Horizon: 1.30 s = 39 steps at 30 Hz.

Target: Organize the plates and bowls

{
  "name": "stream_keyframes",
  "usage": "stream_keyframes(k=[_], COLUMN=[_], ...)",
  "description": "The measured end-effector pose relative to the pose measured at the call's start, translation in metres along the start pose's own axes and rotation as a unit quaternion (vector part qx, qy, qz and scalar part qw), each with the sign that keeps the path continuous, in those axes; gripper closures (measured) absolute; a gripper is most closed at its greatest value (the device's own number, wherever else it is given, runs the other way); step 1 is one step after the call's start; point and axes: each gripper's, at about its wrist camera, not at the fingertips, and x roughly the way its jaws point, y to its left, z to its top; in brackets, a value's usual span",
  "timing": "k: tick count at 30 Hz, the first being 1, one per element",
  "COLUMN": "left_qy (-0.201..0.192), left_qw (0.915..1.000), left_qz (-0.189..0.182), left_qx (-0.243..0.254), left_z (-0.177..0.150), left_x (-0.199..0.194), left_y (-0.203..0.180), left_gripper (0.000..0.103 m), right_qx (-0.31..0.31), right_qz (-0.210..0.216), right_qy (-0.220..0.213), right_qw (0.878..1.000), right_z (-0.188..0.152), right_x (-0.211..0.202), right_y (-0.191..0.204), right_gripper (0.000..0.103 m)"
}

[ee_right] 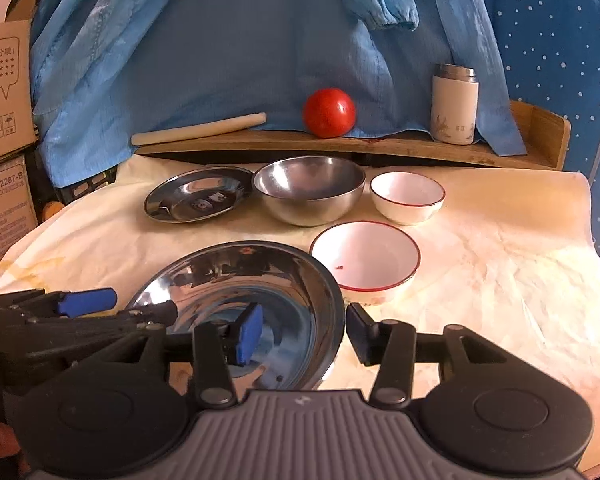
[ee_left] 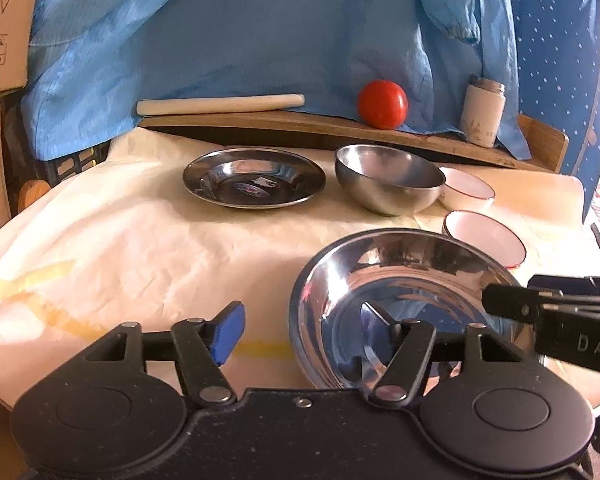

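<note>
near steel plate (ee_right: 236,280): sits at the near edge of the counter (ee_right: 500,260), right between both grippers, flat on the cream cover
left gripper (ee_left: 306,330): straddles the plate's left rim, one blue pad (ee_left: 230,330) outside on the cloth, the other finger inside over the shiny well; pads aren't pressing the rim, so it's let go
right gripper (ee_right: 304,334): same deal on the plate's right rim, blue pad inside, dark finger outside; jaws loose, nothing pinched
other dishes: second steel plate (ee_left: 254,182) far left, steel bowl (ee_left: 388,178) just right of it, then a white red-rimmed bowl (ee_right: 407,196) at far right and a bigger white bowl (ee_right: 366,256) nearer, just beside the near plate
writing: cardboard boxes (ee_right: 0,92) on the left carry Chinese print and "V2287-B"; the right gripper's side shows "DAS" in the left view, rest cut off
pose: both grippers tilt down toward the counter, side by side
back shelf: tomato (ee_right: 329,112), white flask (ee_right: 454,104), rolling pin (ee_right: 198,128)
</note>
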Motion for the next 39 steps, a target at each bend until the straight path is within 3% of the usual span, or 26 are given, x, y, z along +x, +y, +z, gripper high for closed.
stream_keyframes(k=[8,11,18,26,33,39], left_qy=[-0.015,-0.020,-0.022,0.012,0.046,0.060], left_qw=[0.9983,0.9969,0.9963,0.9959,0.9945,0.9950], left_qz=[0.019,0.031,0.030,0.023,0.018,0.006], left_qx=[-0.053,-0.069,-0.077,-0.087,-0.092,-0.080], left_z=[0.014,0.024,0.066,0.111,0.129,0.138], left_x=[0.004,0.011,0.038,0.091,0.139,0.164], left_y=[0.028,0.041,0.079,0.121,0.144,0.142], left_gripper=[0.019,0.004,0.001,0.001,0.001,0.001], right_qx=[0.006,0.007,0.003,0.020,0.051,0.071], right_qz=[0.007,0.018,0.061,0.132,0.149,0.149], right_qy=[-0.011,-0.016,-0.032,-0.016,0.035,0.048], right_qw=[1.000,1.000,0.998,0.991,0.987,0.985], right_z=[0.006,0.011,0.040,0.075,0.085,0.091], right_x=[0.004,0.009,0.026,0.070,0.114,0.136], right_y=[-0.002,-0.002,0.007,0.032,0.050,0.057], right_gripper=[0.027,0.016,0.007,0.004,0.004,0.004])
